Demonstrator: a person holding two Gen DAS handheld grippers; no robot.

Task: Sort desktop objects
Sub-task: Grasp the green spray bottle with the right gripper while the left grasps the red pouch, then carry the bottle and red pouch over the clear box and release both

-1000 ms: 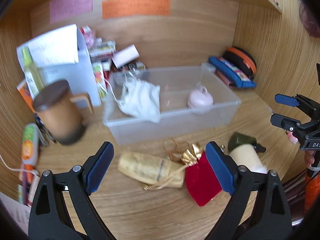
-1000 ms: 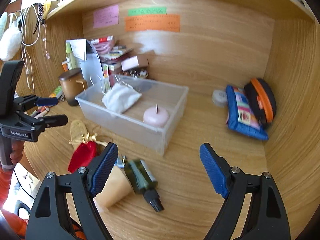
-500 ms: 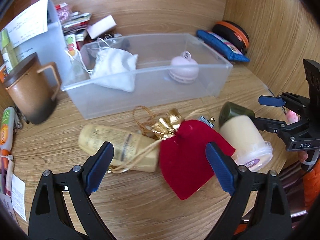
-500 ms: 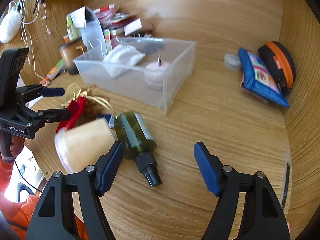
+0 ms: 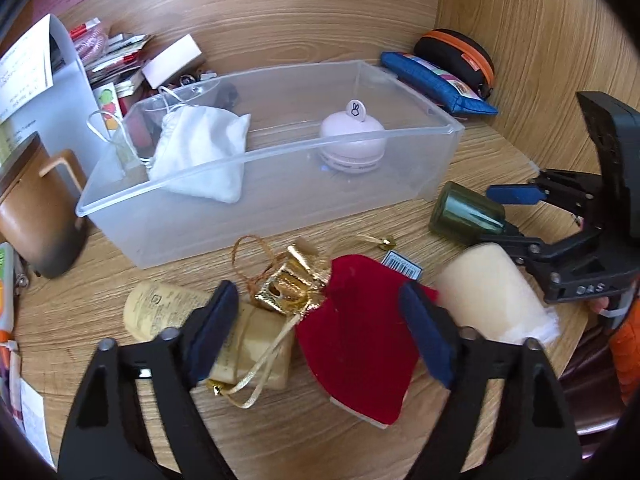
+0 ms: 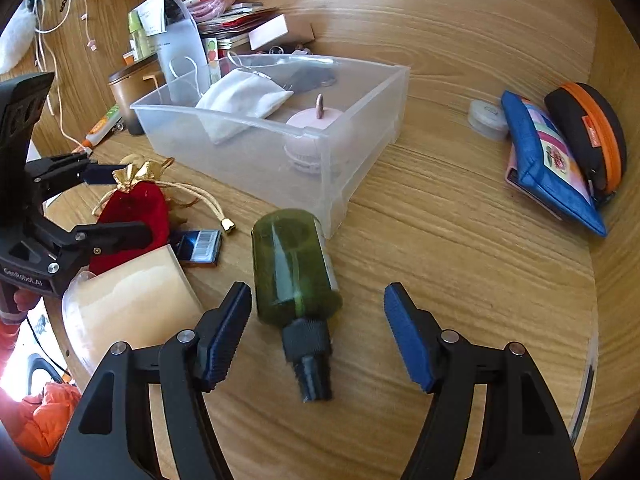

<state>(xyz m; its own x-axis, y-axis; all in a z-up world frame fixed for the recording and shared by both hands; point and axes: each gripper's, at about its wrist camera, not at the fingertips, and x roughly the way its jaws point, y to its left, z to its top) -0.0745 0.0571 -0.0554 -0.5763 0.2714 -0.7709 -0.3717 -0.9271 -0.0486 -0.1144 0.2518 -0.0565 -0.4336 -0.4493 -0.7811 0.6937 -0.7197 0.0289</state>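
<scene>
A clear plastic bin (image 5: 280,200) holds a white pouch (image 5: 200,152) and a pink round case (image 5: 352,140). In front of it lie a red velvet pouch (image 5: 360,340) with gold cord, a beige tube (image 5: 248,328), a cream jar (image 5: 492,296) and a green bottle (image 6: 292,264) on its side. My left gripper (image 5: 324,332) is open, low over the red pouch. My right gripper (image 6: 320,336) is open, its fingers either side of the green bottle's black neck (image 6: 308,352).
A brown mug (image 5: 36,216) stands left of the bin. A blue pouch (image 6: 548,160) and a black-orange case (image 6: 588,136) lie at the right wall. A small barcode card (image 6: 200,246) lies by the red pouch. Papers and boxes are stacked at the back left.
Both grippers have moved down and forward. The left one has closed in over the red pouch. The right one has come down around the green bottle's neck.
</scene>
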